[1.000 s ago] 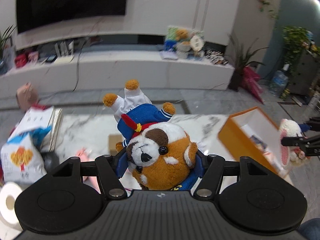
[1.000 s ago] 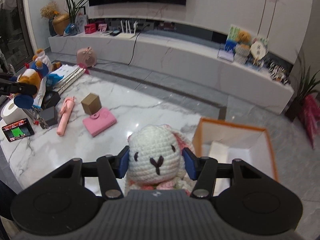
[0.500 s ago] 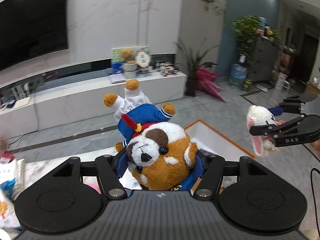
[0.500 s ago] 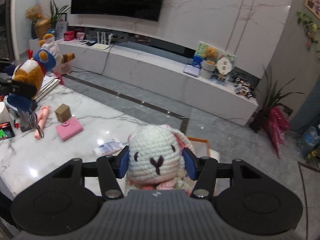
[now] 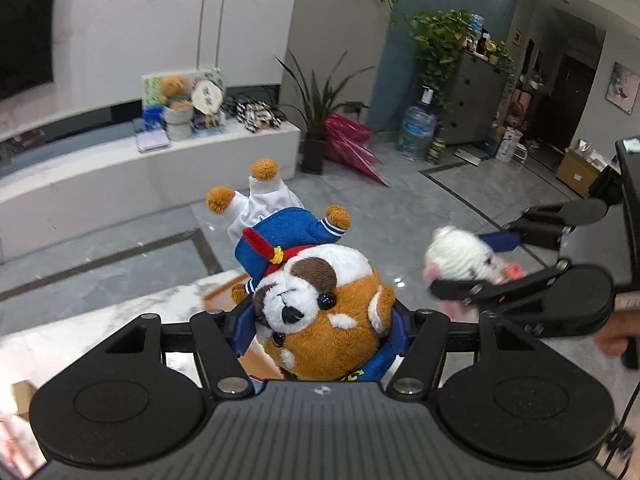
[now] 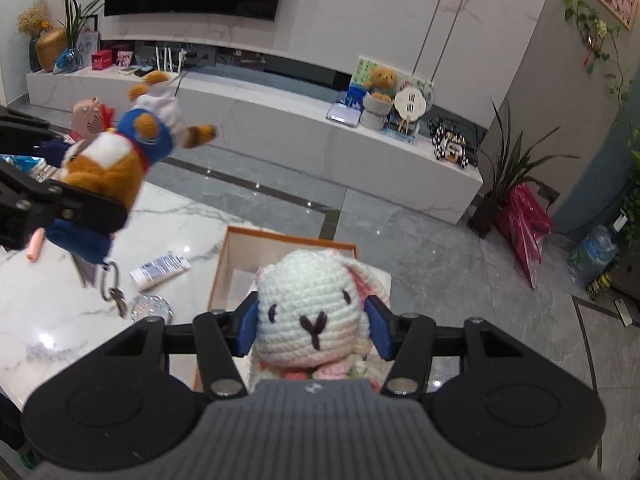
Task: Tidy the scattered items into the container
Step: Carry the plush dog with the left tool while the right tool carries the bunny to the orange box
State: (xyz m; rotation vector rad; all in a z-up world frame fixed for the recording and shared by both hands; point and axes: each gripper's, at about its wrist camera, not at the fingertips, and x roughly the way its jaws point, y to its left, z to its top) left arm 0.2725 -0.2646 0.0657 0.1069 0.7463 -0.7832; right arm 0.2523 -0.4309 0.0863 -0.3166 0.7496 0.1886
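My left gripper (image 5: 320, 332) is shut on a brown and white plush dog in a blue sailor suit (image 5: 316, 292), held upside down in the air. My right gripper (image 6: 312, 328) is shut on a white crocheted bunny (image 6: 312, 308), held above the orange-rimmed box (image 6: 240, 248). The dog (image 6: 116, 160) and the left gripper (image 6: 72, 204) also show at the left of the right wrist view. The bunny (image 5: 460, 260) and the right gripper (image 5: 520, 284) show at the right of the left wrist view. Only a sliver of the box's orange rim (image 5: 224, 288) shows there.
On the marble table (image 6: 60, 320) lie a white tube (image 6: 160, 270), a clear glass ball (image 6: 152, 308), a pink stick (image 6: 34, 248) and keys (image 6: 114, 288) hanging under the dog. A low white TV bench (image 6: 280, 120) and potted plants (image 6: 500, 184) stand behind.
Both grippers have swung right with their toys. The right gripper with the bunny has moved over the box, and the left gripper with the dog has come closer to it.
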